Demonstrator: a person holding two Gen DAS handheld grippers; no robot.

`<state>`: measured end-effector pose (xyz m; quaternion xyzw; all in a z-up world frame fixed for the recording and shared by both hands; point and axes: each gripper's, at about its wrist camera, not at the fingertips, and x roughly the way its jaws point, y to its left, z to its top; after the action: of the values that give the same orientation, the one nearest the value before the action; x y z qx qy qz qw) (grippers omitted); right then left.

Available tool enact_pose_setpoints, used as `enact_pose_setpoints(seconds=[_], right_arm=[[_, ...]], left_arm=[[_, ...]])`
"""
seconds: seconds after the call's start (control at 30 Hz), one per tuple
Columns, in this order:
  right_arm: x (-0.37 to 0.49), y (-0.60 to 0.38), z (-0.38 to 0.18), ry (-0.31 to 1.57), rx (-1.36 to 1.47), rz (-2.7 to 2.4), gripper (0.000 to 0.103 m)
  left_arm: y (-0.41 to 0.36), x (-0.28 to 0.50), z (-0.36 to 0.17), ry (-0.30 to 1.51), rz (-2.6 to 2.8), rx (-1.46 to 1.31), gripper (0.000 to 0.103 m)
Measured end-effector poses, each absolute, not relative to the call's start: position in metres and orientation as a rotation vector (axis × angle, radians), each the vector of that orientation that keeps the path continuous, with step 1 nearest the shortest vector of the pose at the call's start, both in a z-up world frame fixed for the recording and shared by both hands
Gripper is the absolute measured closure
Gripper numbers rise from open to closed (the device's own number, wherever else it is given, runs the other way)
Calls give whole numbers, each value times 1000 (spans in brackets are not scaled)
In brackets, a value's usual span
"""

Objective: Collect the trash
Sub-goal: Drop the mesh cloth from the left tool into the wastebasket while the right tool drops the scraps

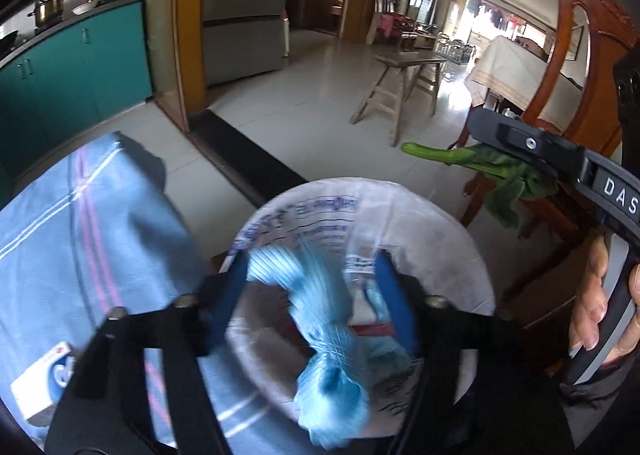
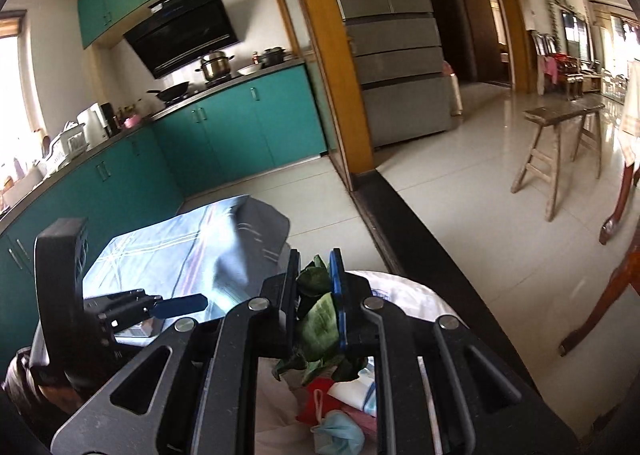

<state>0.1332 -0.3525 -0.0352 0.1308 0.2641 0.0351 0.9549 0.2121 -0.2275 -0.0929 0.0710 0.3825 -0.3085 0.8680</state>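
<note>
Right wrist: lined bin point(image 2: 404, 295) holds wrappers point(image 2: 352, 407) (mixed).

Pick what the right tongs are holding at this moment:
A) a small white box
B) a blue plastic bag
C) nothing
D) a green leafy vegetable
D: the right tongs are shut on the green leafy vegetable, its leaves hanging above the trash bin; the left wrist view shows the same leaves pinched.
</note>
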Motion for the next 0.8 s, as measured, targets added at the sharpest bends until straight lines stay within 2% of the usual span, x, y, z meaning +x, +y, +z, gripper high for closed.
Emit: enact_pose_setpoints(seconds=[0.27, 0.3, 0.37, 0.4, 0.43, 0.6, 0.8], right_arm=[[128, -354, -39, 556, 261, 53, 87], [130, -352, -40, 566, 253, 50, 84], [133, -347, -41, 573, 236, 47, 67], [133, -344, -41, 568, 232, 44, 51], [134, -340, -39, 562, 222, 42, 39], [139, -318, -38, 556, 180, 94, 28], [173, -243, -60, 669, 11, 240, 21]], left_arm=[[-205, 212, -90, 772, -527, 243, 28], [-197, 212, -88, 766, -505, 252, 28], [-175, 215, -84, 758, -449, 257, 26], [-164, 216, -82, 761, -425, 252, 26], [-147, 221, -80, 767, -392, 238, 25], [-80, 236, -64, 746, -262, 170, 24], [21, 241, -43, 725, -87, 16, 20]])
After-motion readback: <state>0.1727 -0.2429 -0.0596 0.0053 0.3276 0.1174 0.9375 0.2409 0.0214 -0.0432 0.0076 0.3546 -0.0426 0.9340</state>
